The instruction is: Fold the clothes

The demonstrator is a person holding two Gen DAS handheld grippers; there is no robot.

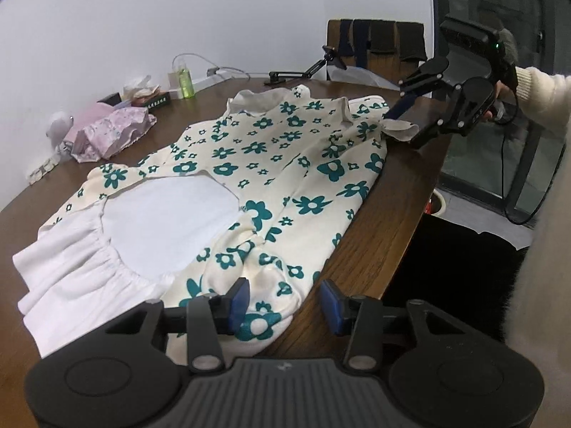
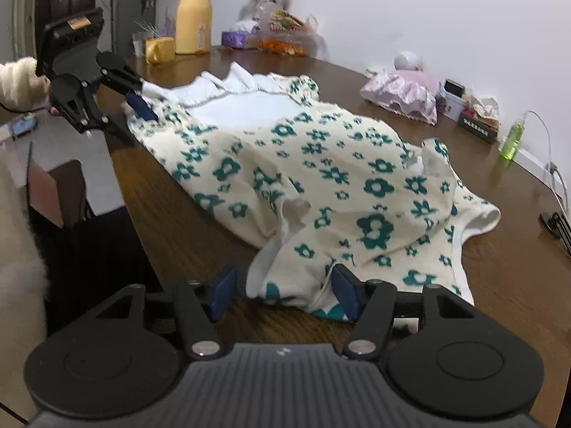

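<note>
Lying on one wooden table (image 1: pixel 385 221), one floral garment (image 1: pixel 271 164), two grippers' jaws parted, gripping nothing.

Both wrist views look steeply down from opposite ends of the table (image 1: pixel 389 221), close over one floral garment (image 2: pixel 321 164).

A cream garment (image 1: pixel 271 164) printed with teal flowers lies spread along the right edge of the brown tabletop (image 1: pixel 385 228), its white lining showing at the near end. The left claw (image 1: pixel 283 301) hangs open over the garment's near corner, and the right claw (image 1: pixel 410 121) sits at the far corner, jaws apart around a white frill. A green bottle (image 1: pixel 185 83) stands near the far edge.
</note>
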